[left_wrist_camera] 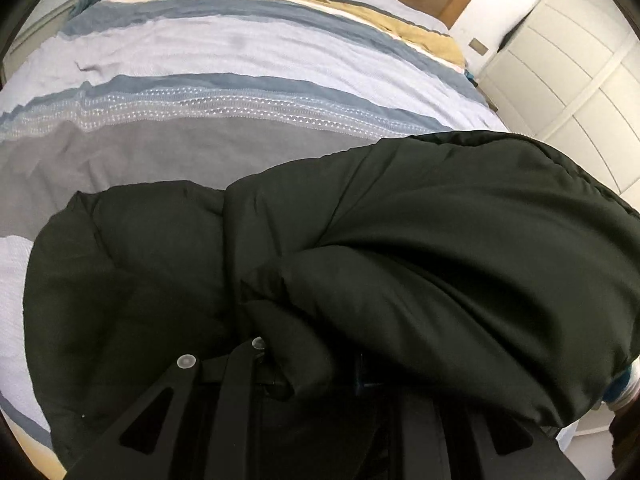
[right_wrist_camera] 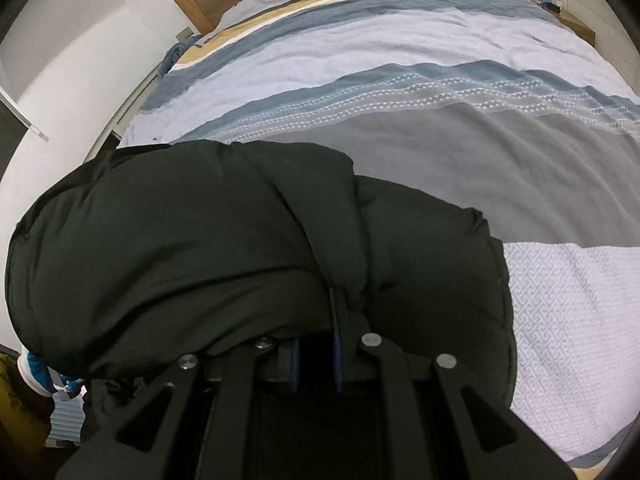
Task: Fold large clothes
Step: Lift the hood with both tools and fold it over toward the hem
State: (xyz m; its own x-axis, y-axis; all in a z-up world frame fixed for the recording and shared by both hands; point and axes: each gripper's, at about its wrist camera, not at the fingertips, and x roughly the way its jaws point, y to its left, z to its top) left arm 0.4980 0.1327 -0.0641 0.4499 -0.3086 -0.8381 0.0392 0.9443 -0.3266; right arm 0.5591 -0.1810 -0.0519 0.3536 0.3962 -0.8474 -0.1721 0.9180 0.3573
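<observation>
**Both grippers at the near edge of the puffy jacket**

Left wrist view shows my left gripper [left_wrist_camera: 316, 364] buried under a bulge of the black padded jacket [left_wrist_camera: 400, 248]; fabric covers the tips, so I cannot tell whether the jaws are pressed on cloth or merely pushed into it. The jacket lies ahead and to the right of this tool, heaped on the striped bedspread [left_wrist_camera: 240, 56], its long axis running across the bed, side to side, not toward the headboard [left_wrist_camera: 456, 0].

From the right wrist, my right gripper [right_wrist_camera: 316, 360] has its blue-padded fingers [right_wrist_camera: 338, 344] drawn close together with a fold of jacket [right_wrist_camera: 180, 248] running into the narrow gap; I judge it is pinching that fold. Here the bulk sits ahead and to the left.

So the mass lies between my two tools, each at the near edge, neither plainly nearer. I judge the coming fold carries this near edge forward, away from me, across the short axis, toward the grey band of the bedspread [right_wrist_camera: 480, 168]. Slippery padding may spring back.
</observation>
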